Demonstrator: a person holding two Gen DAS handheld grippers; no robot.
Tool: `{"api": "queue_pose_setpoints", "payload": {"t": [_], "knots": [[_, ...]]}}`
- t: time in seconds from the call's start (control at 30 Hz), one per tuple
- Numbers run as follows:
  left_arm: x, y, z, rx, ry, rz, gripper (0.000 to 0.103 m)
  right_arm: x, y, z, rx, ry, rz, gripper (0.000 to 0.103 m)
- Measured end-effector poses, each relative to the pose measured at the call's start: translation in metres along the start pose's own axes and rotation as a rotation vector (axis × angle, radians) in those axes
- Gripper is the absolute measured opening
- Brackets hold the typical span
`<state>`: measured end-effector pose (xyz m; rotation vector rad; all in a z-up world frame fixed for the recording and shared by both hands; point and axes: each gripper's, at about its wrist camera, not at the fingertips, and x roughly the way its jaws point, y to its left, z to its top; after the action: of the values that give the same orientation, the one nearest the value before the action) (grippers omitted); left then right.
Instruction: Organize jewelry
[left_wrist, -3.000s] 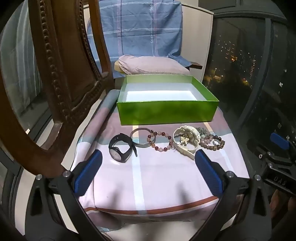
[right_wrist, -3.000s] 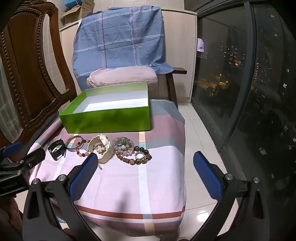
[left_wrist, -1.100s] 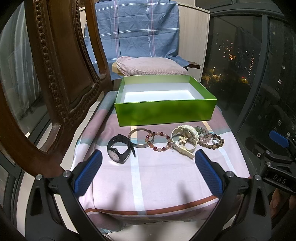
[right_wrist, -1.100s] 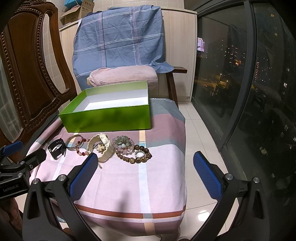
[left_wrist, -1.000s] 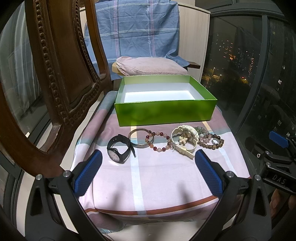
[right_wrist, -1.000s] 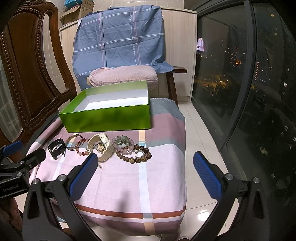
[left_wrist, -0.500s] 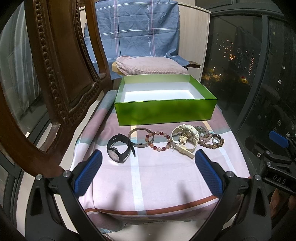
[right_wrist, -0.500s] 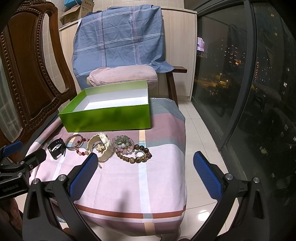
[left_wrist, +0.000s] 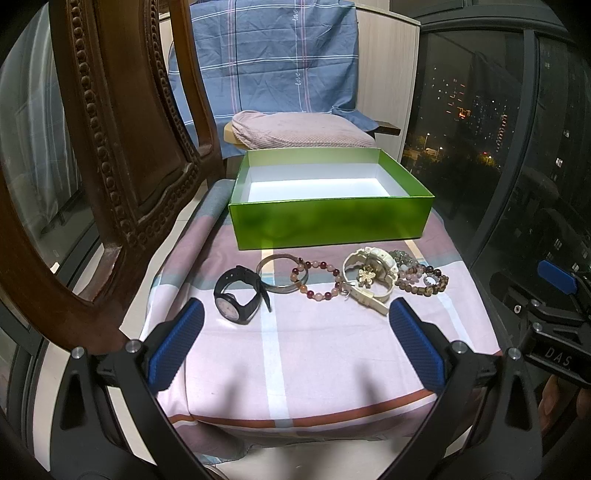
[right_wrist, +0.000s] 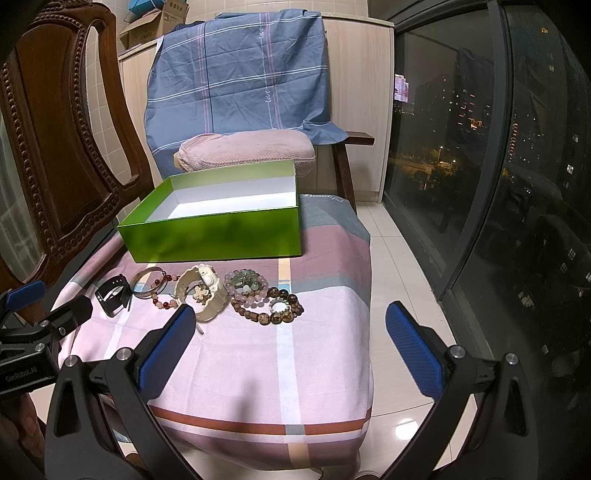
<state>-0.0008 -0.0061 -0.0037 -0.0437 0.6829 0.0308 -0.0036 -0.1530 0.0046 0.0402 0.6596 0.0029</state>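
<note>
Jewelry is laid in a row just in front of the open green cardboard box (left_wrist: 328, 221): cream plastic watch (left_wrist: 369, 280), black wristwatch (left_wrist: 238, 295), beaded bracelets (right_wrist: 264, 297), seemingly overlapping. Nothing has been boxed yet. Left gripper (left_wrist: 295, 347) and right gripper (right_wrist: 291, 347) are held spread, empty; a first pick is called for.

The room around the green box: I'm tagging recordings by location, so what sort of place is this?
Probably a home, likely a high-rise flat at night. A carved wooden chair, a cushion and a draped blue sheet sit around the cloth-covered surface, and the window shows lit towers.
</note>
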Motion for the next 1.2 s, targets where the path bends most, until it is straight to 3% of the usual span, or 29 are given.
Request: {"api": "queue_pose_setpoints", "payload": {"t": [1.0,1.2], "knots": [[0.002,0.0,-0.001,-0.002,0.01,-0.009,0.099,-0.003,0.001,0.0,0.003,-0.027,0.016,0.1],[0.0,-0.001,-0.001,0.002,-0.011,-0.027,0.099,0.01,0.013,0.015,-0.153,0.008,0.03,0.1]]}}
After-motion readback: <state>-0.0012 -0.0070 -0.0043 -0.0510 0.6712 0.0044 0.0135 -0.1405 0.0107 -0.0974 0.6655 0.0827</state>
